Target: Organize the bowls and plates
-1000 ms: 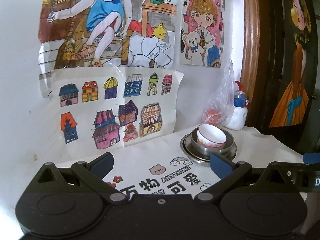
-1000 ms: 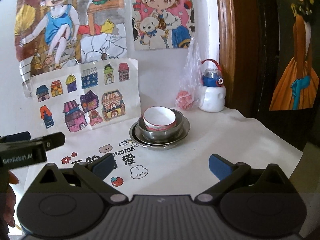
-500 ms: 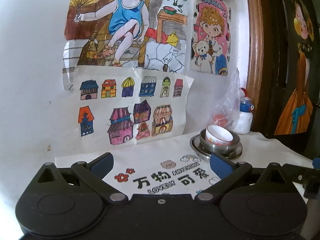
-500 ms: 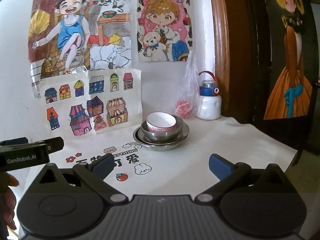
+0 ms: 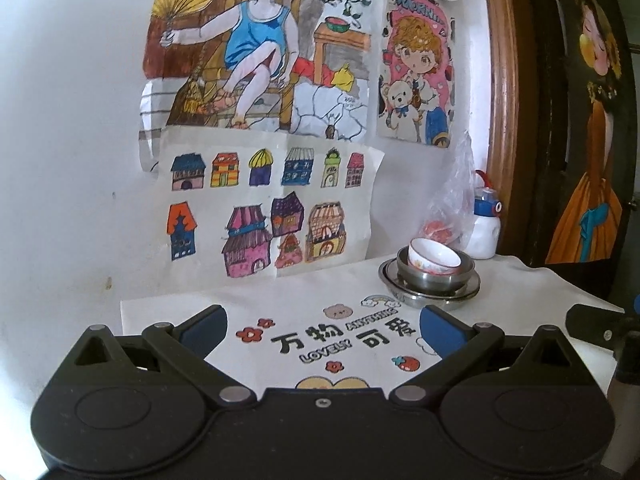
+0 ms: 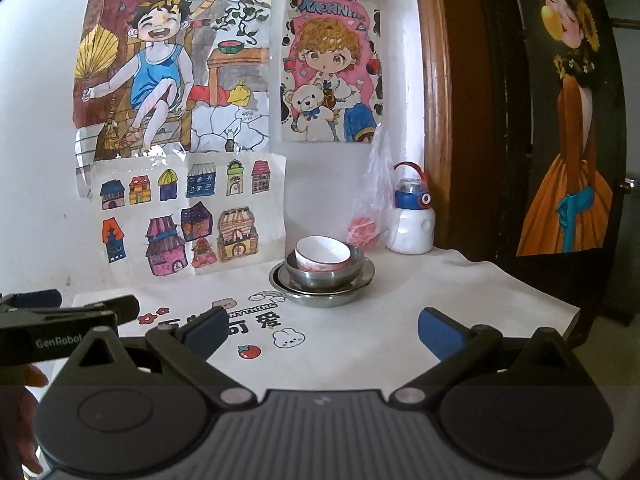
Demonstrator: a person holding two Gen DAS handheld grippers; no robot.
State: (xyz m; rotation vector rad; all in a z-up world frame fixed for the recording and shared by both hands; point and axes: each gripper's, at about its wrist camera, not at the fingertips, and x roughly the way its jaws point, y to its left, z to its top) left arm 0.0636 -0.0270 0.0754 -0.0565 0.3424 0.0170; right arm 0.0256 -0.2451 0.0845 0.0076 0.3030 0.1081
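Hanging back from the table's near edge, both grippers are spread wide with nothing between their blue pads: the left gripper (image 5: 322, 320) over the printed cloth (image 5: 280, 304), the right gripper (image 6: 322, 322) beside it, each well short of the dishes. Part of a hand (image 6: 24, 420) shows at the left edge of the right view, under the left tool. Further in, toward the far right of the cloth, stands the stack: a white bowl (image 6: 322, 254) with a red rim, tilted, sits inside a steel bowl (image 6: 326, 274), which sits on a steel plate (image 6: 320, 294). As a judgement, the nesting looks done, or nearly so; no loose plate or bowl shows anywhere else on the table, so what may be left is only to level the tilted white bowl, or to move the stack if it belongs elsewhere. Nothing lies between the grippers and the stack, so a reach would be clear. Just behind it, a plastic bag (image 6: 370, 216) with something pink inside and a white bottle (image 6: 412, 224) with a blue and red cap stand near the wall, close enough to be knocked by a wide swing. Drawings (image 6: 188, 216) cover the wall beyond.
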